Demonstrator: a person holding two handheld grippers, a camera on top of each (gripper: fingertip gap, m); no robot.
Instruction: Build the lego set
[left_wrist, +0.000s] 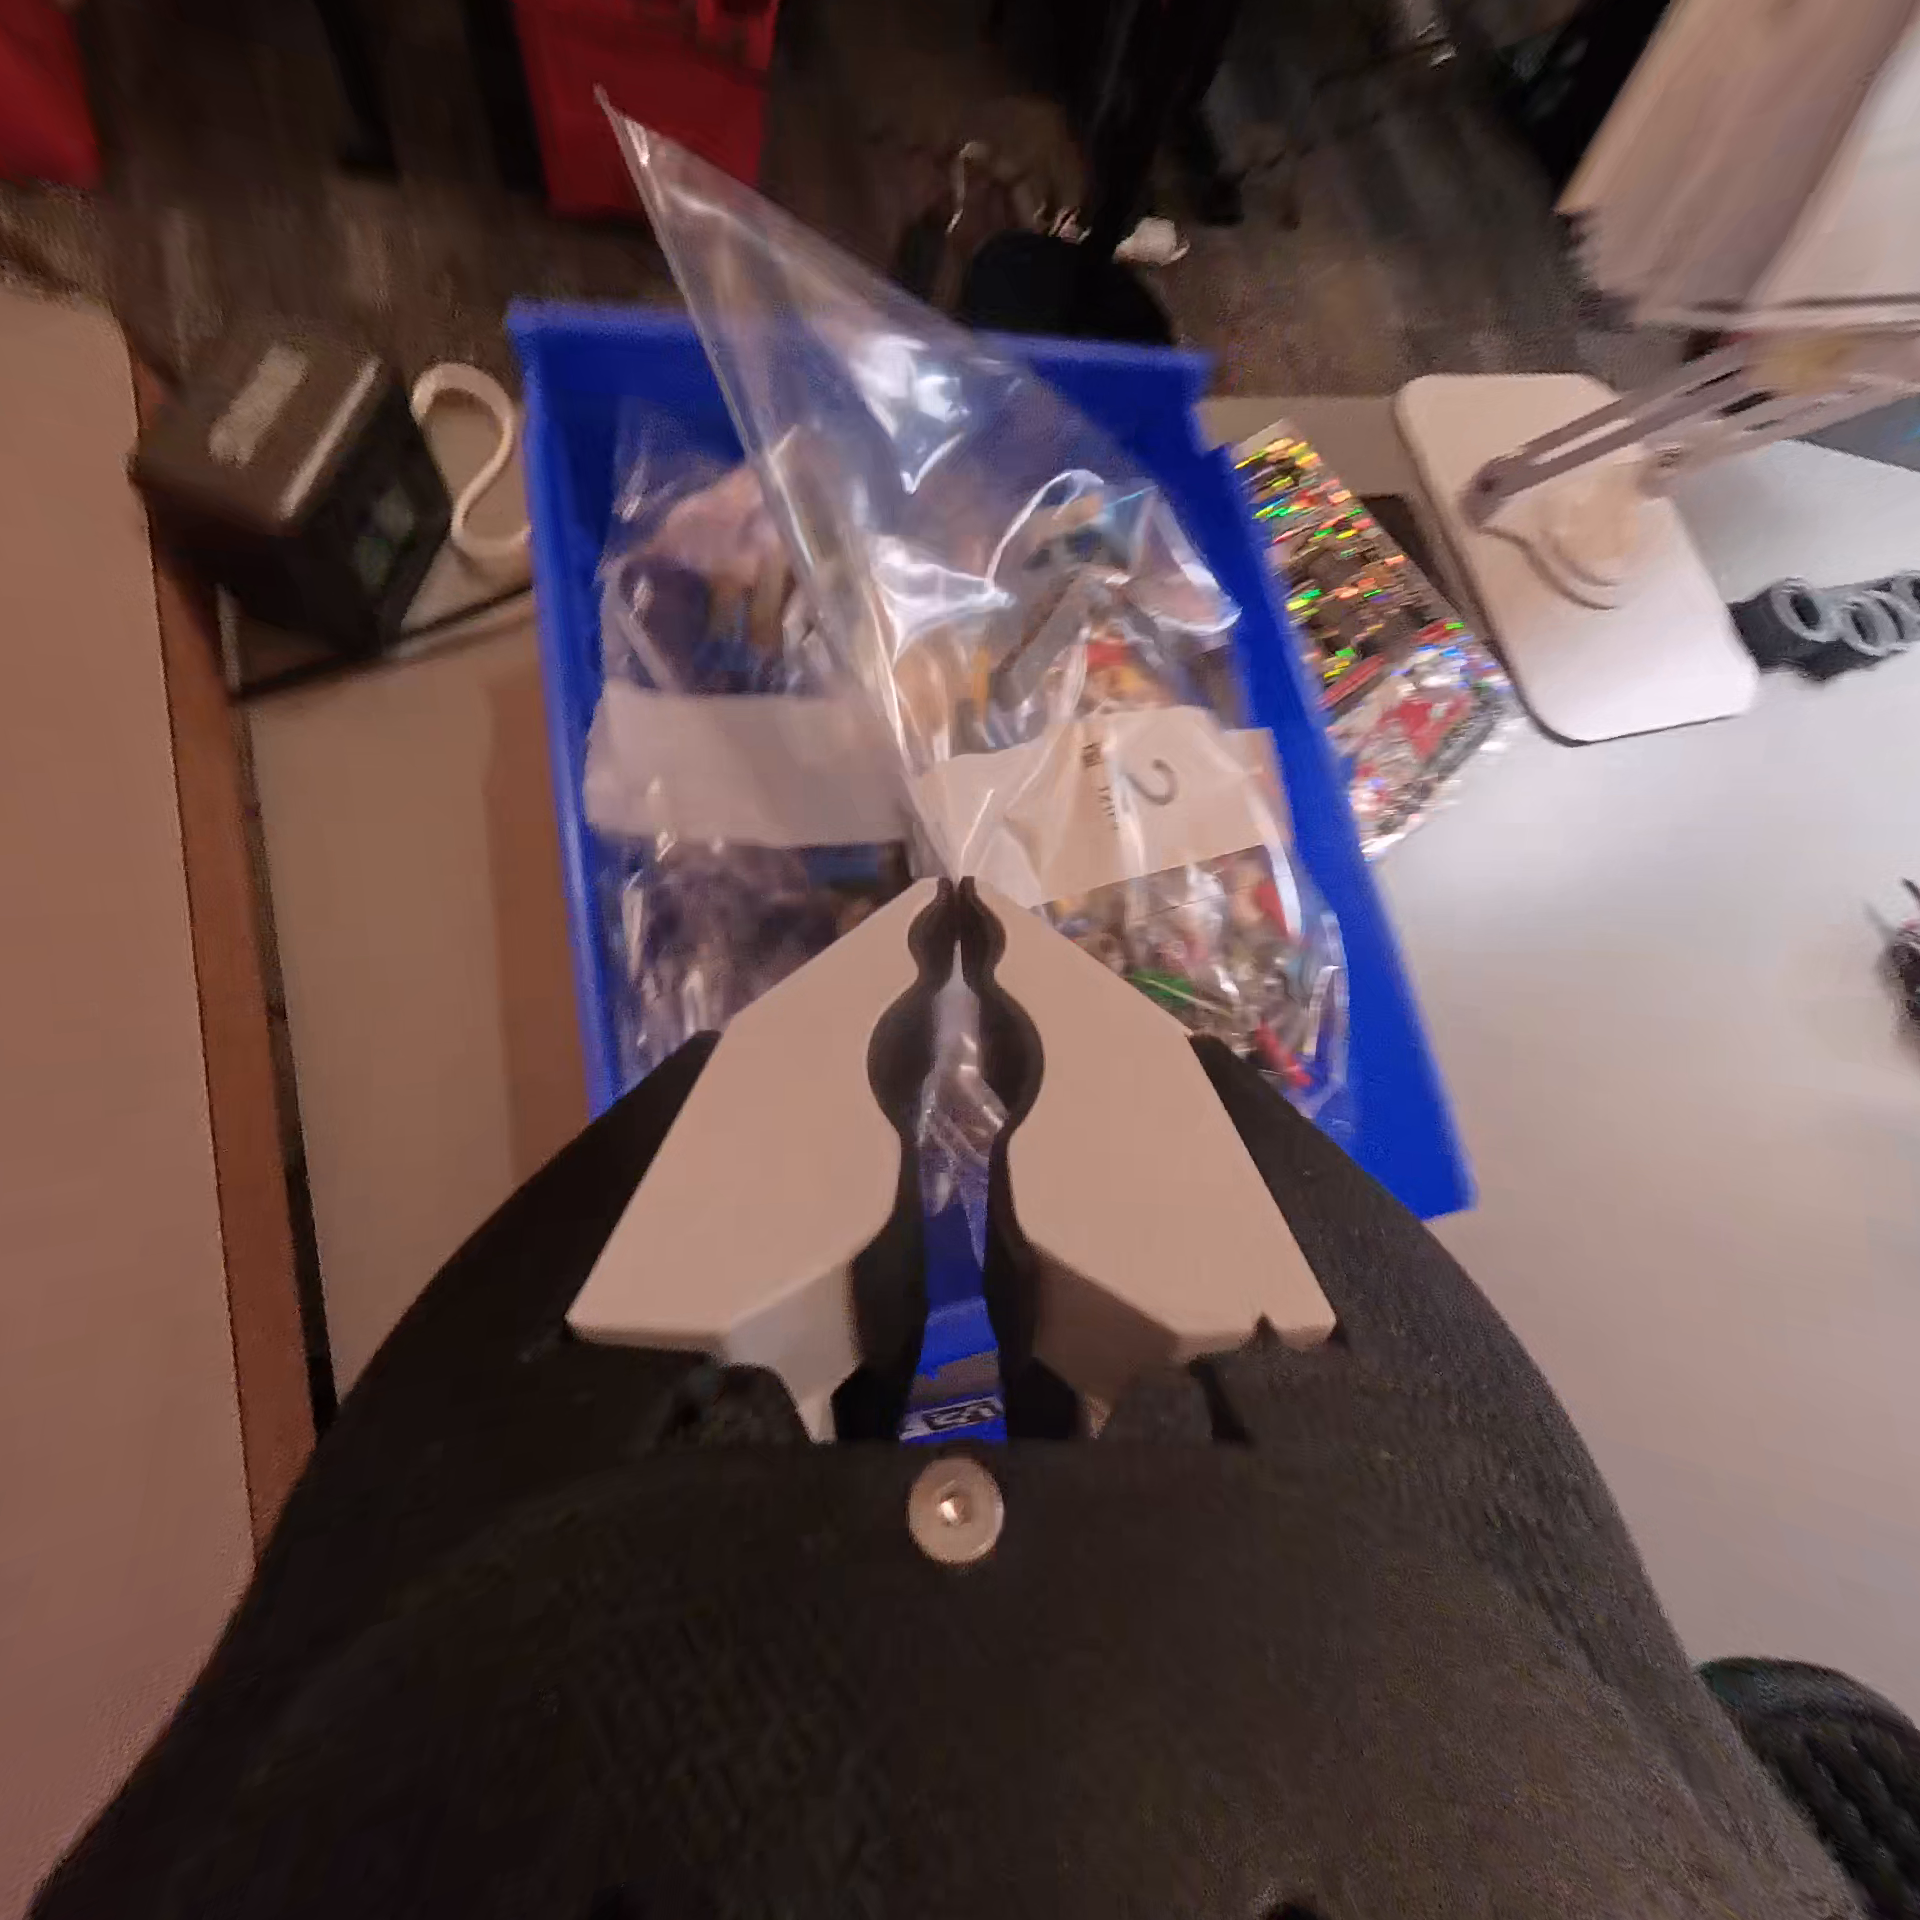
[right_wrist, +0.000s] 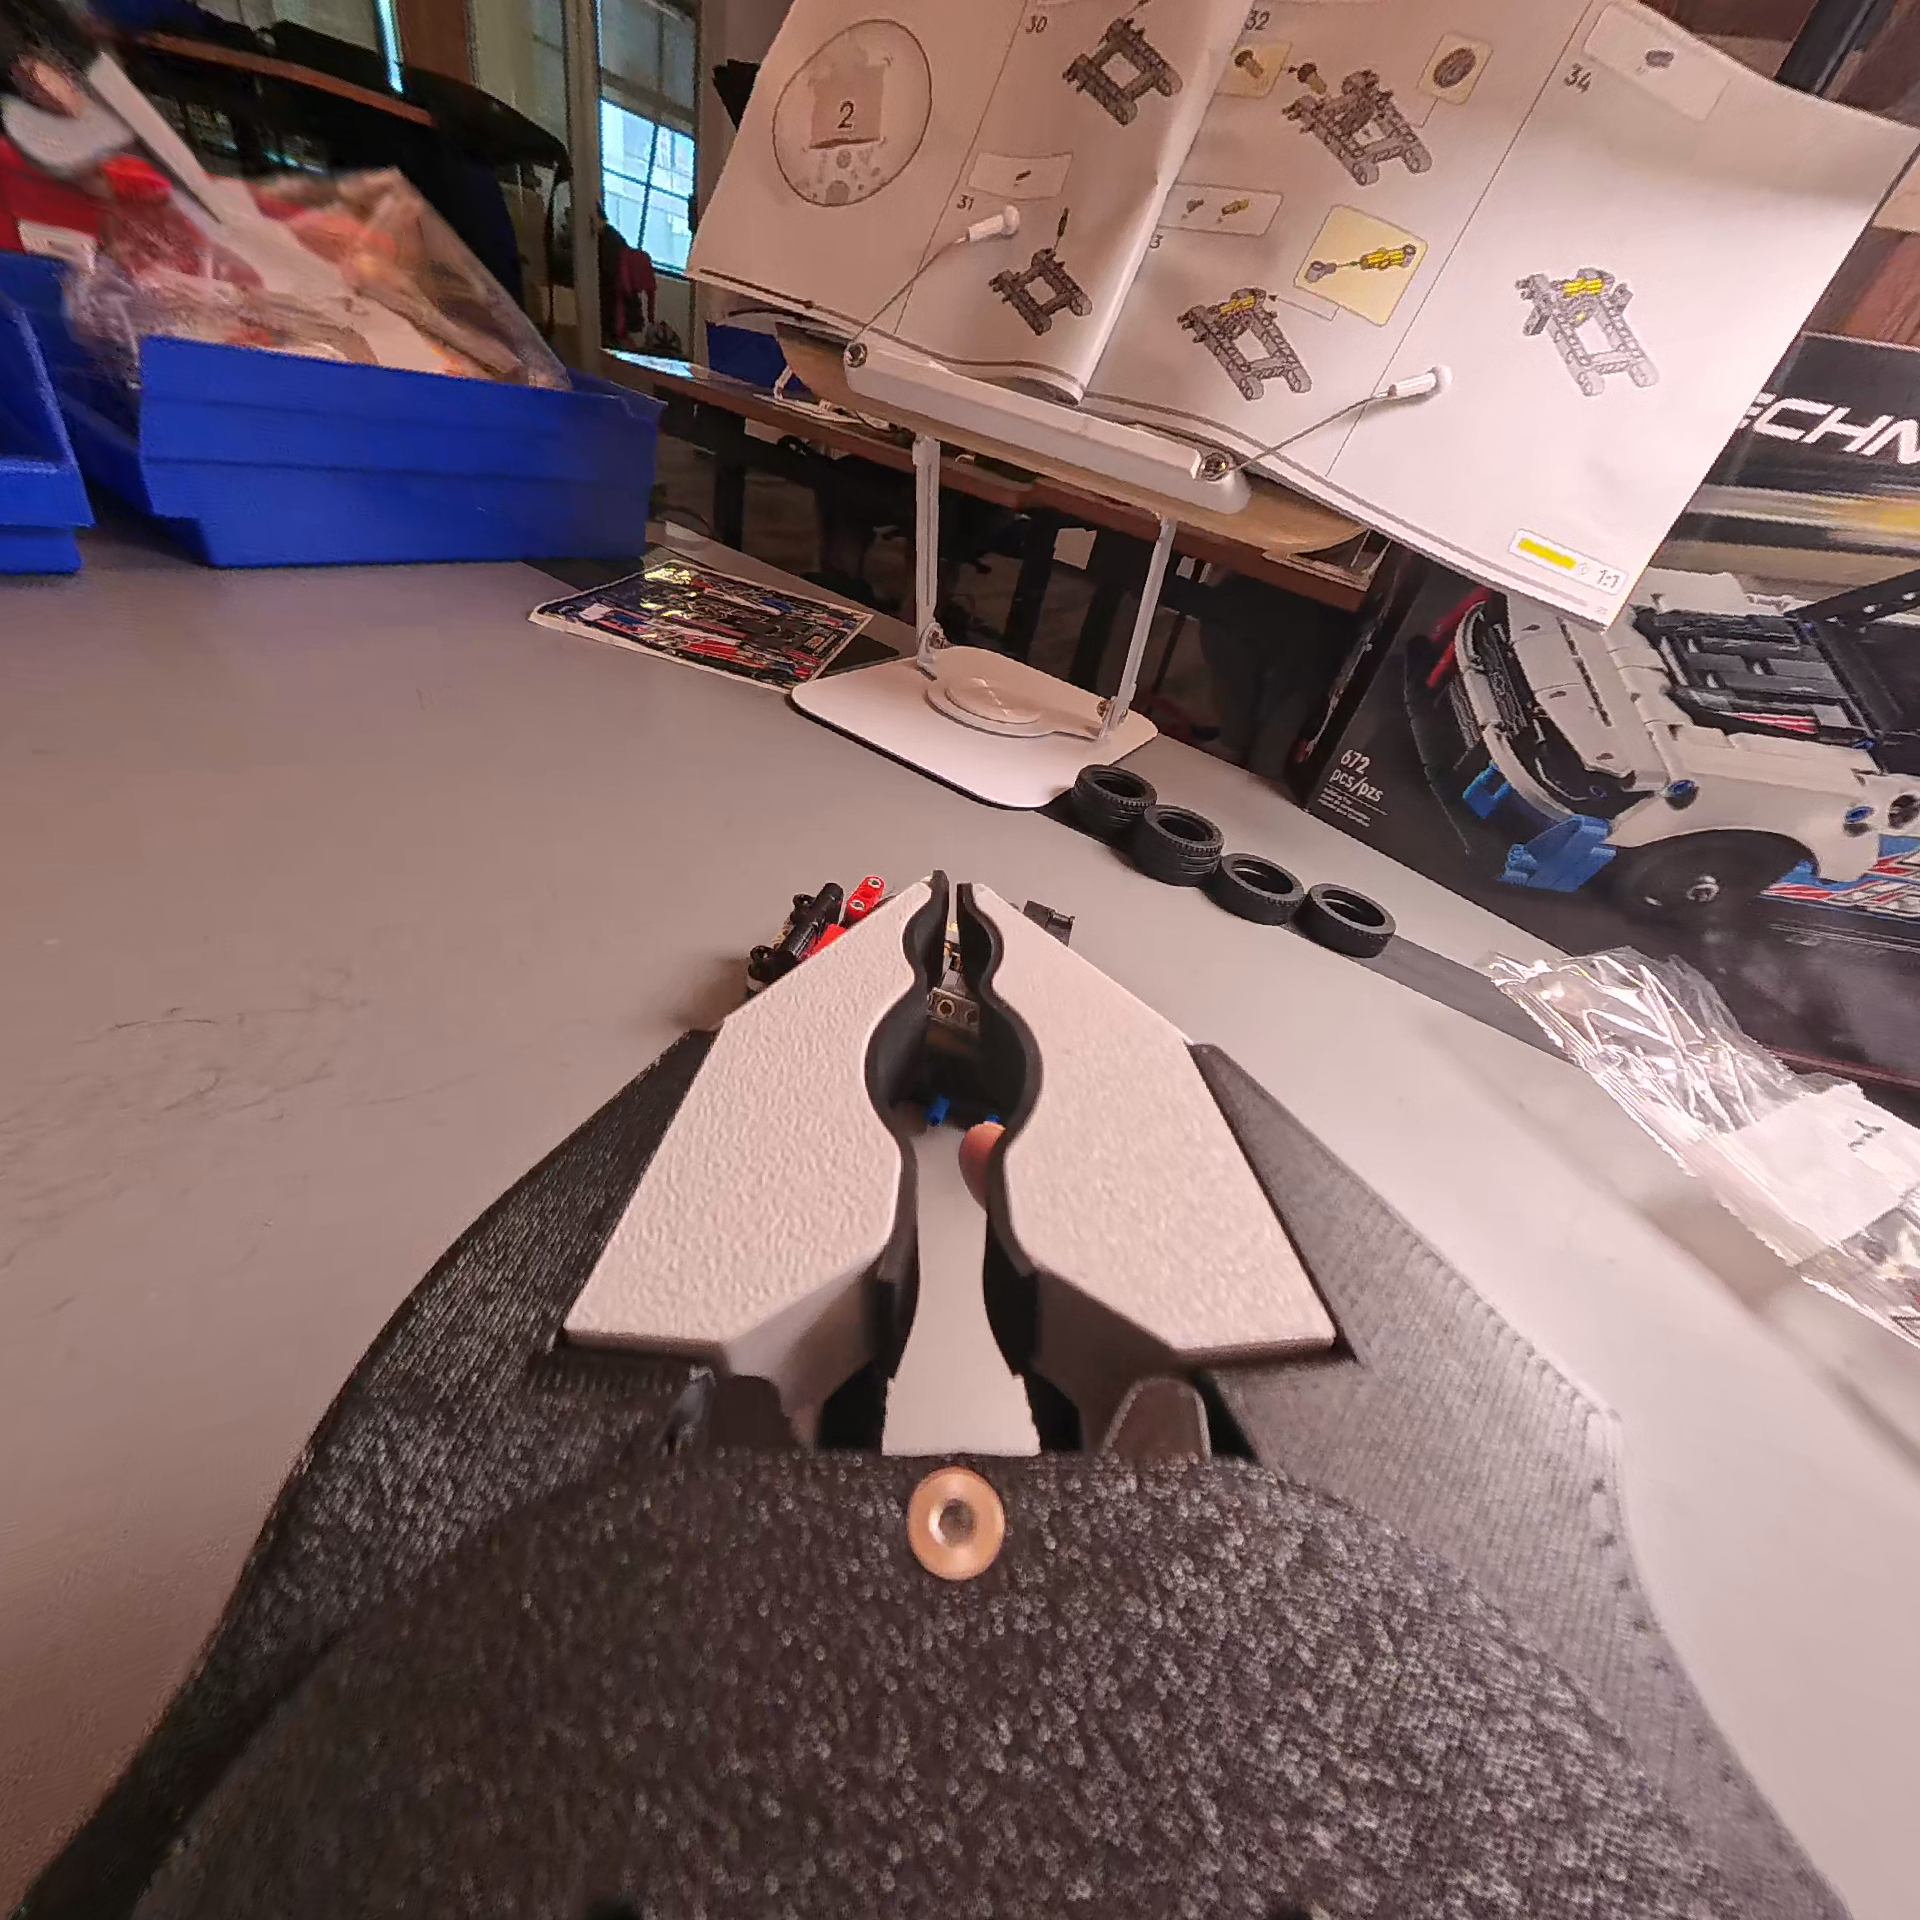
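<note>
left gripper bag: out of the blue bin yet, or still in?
Partly out. The left gripper is shut on the clear bag, its top lifted above the blue bin; its lower part still hangs inside.

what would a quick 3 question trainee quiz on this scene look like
1. True or false: the left gripper is shut on a clear bag.
2. How many loose tyres lie by the manual stand? A two, B four, C six.
3. Fill in: the bag hangs over the ___ bin.

Key: 1 true; 2 B; 3 blue.
</note>
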